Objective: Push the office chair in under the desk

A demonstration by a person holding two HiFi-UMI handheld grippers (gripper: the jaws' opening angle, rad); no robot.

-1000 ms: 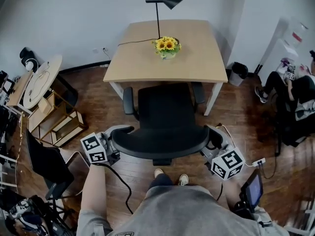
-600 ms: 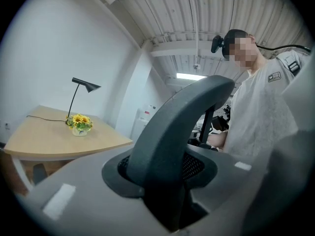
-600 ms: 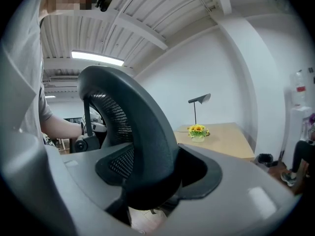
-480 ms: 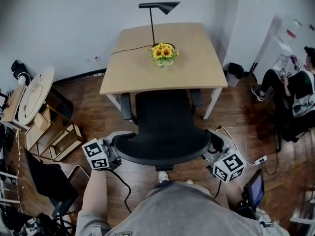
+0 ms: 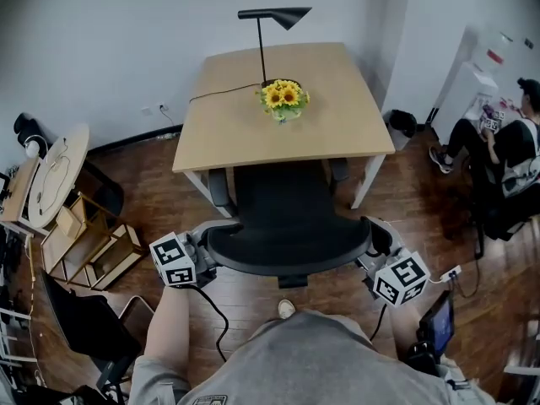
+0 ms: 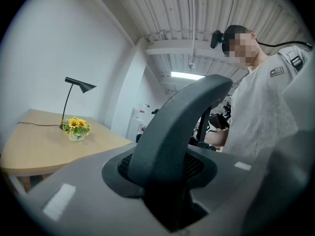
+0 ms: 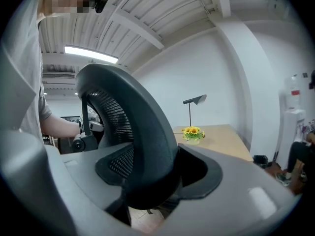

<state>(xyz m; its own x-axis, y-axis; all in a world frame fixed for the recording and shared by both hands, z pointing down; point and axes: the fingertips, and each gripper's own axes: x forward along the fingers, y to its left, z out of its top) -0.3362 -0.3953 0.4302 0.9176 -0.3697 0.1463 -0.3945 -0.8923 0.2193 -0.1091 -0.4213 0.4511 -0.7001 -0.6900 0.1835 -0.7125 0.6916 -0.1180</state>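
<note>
The black office chair (image 5: 283, 218) faces the light wooden desk (image 5: 228, 133), with the front of its seat and its armrests under the desk's near edge. My left gripper (image 5: 209, 247) is shut on the left end of the curved backrest rim, and my right gripper (image 5: 369, 245) on the right end. In the left gripper view the backrest rim (image 6: 172, 132) fills the gap between the jaws of the left gripper (image 6: 167, 181). The right gripper view shows the backrest rim (image 7: 140, 132) held the same way by the right gripper (image 7: 152, 181).
A black lamp (image 5: 274, 15) and a pot of sunflowers (image 5: 283, 98) stand on the desk. Left of the chair are a wooden rack (image 5: 93, 256) and a round table (image 5: 51, 171). A black bin (image 5: 402, 125) and a seated person (image 5: 510, 154) are at the right. A power strip (image 5: 447, 274) lies on the floor.
The chair has rolled toward the desk, its seat now further under the near edge. Both grippers moved forward with the backrest, still holding it.
</note>
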